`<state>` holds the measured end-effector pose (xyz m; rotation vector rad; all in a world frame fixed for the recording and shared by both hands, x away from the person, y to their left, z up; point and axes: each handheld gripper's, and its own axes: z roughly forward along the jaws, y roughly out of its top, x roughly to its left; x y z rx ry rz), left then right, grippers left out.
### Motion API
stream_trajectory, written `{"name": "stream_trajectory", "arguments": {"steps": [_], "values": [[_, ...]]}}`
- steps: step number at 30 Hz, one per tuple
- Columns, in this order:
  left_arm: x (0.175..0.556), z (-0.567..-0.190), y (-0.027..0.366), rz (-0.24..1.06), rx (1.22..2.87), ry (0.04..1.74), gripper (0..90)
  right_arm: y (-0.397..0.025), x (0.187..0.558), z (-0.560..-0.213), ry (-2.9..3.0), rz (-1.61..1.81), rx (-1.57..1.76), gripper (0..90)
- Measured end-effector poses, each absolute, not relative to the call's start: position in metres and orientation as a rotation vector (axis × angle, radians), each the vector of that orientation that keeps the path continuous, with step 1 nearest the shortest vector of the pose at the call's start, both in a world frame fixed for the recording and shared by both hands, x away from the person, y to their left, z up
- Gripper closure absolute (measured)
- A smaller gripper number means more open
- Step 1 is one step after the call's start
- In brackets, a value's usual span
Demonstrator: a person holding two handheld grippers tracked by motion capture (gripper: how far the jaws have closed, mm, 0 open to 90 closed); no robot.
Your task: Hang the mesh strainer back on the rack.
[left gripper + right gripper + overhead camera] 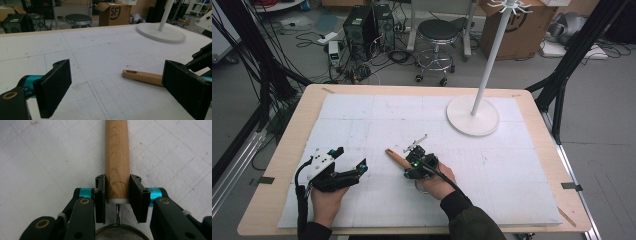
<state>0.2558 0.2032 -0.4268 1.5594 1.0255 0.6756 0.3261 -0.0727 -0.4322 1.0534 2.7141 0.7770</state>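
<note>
Your right claw (pixel 117 198) is clamped on the wooden handle (pixel 117 155) of a small strainer, right at the end where the wood meets a white collar and a thin metal stem. Below that stem the rim of the mesh bowl (pixel 117 235) shows, close under the claw. In the high view the handle (pixel 396 158) points away from your right claw (pixel 416 165) toward the upper left, lying low over the white foam sheet (pixel 512 175) that covers the counter; I cannot tell whether it rests on the sheet or is just off it.

The strainer looks light. The handle is stiff, smooth wood with rounded sides, so it could twist in the pads if you swing it fast. The mesh is thin and likely dents easily, so keep the grip on the wood, not the bowl or the stem. Holding at the collar end puts the bowl's weight next to the claw, which should steady it; the long free end of the handle, with its hanging hole (pixel 131 72), may act as a lever if it bumps anything.

Your left claw (pixel 120 87) hangs apart and empty, low over the sheet. From its view the free end of the handle (pixel 142 77) lies just ahead, near the right-hand pad, not between the two. The white stand (pixel 473 116) sits well apart, at the far right of the counter.
</note>
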Motion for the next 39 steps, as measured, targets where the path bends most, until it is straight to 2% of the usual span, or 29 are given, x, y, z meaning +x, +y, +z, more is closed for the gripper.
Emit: {"name": "stream_trajectory", "arguments": {"steps": [23,39], "values": [[0.256,-0.427,0.209,0.678,1.539,1.042,9.9,-0.084,0.334,-0.431,2.756,0.879,1.072,69.4],[0.255,-0.427,0.207,0.678,1.545,1.036,9.9,-0.139,0.339,-0.412,2.604,1.335,1.234,69.2]]}}
